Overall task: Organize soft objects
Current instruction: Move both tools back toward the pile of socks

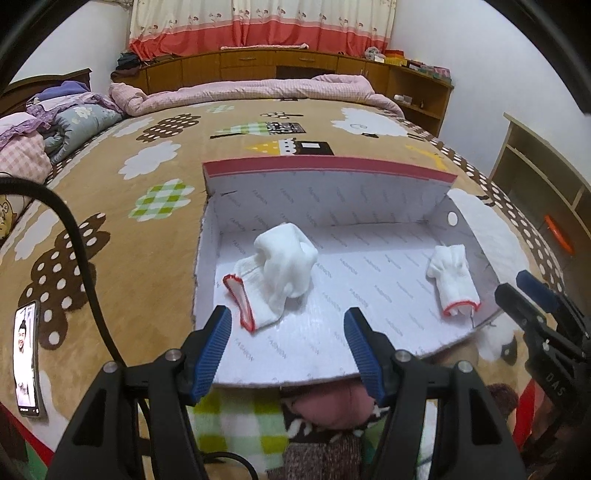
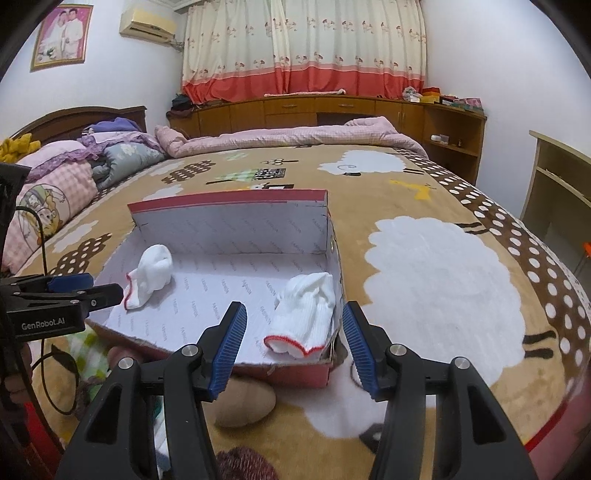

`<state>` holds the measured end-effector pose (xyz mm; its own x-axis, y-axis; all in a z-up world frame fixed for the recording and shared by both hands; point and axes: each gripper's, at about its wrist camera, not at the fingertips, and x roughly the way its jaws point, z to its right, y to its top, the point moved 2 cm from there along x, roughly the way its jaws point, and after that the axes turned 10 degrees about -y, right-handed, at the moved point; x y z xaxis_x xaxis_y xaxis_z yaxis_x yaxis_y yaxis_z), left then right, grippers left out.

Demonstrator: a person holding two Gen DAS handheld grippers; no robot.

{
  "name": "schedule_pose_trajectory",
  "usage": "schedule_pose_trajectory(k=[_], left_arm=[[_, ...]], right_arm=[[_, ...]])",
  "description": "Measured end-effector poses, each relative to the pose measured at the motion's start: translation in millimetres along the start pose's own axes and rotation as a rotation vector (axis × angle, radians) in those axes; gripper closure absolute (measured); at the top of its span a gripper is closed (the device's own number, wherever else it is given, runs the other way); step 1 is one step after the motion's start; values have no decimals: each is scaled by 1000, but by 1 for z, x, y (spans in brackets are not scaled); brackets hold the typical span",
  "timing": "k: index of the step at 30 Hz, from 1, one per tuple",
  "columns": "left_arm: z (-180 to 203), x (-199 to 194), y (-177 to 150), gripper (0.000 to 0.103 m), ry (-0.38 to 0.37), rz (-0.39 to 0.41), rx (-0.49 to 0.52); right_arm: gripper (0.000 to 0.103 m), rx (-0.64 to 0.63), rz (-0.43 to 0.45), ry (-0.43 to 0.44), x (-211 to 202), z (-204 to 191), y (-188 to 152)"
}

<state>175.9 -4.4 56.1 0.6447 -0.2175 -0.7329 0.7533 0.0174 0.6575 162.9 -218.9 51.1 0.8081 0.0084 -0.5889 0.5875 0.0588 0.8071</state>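
Both gloves lie inside the shoe box (image 1: 325,221): the bunched glove (image 1: 284,269) near its left wall, the flat glove (image 2: 306,314) by its right wall. The left gripper (image 1: 288,350) and right gripper (image 2: 291,347) are spread with nothing pinched. The box's low front edge could be bumped and the box pushed away.

1. White walls (image 2: 122,92); a framed photo (image 2: 61,37) and an air conditioner (image 2: 147,23) hang high on the left one.
2. A cream curtain (image 2: 306,48) with a red lower band covers the far wall.
3. Wooden cabinets (image 2: 332,110) run under the curtain and end in open shelves (image 2: 454,136) at the right.
4. A bed (image 2: 424,206) with a brown patterned cover fills the room, with a dark headboard (image 2: 81,116) at its left edge.
5. A pink quilt (image 2: 295,138) lies rolled along its far edge, and bedding (image 2: 66,177) is piled at the left.
6. A pale shelf unit (image 2: 557,184) stands at the right wall.
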Motion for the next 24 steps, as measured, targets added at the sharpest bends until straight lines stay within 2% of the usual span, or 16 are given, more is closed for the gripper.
schedule_pose_trajectory(k=[15,24], left_arm=[[6,-35,-19,36,0,13,13],[2,-39,-37,36,-19,-29,-27]], right_arm=[[47,12,10,8,-32,2,-12],[47,16,-8,19,-42,4,-23]])
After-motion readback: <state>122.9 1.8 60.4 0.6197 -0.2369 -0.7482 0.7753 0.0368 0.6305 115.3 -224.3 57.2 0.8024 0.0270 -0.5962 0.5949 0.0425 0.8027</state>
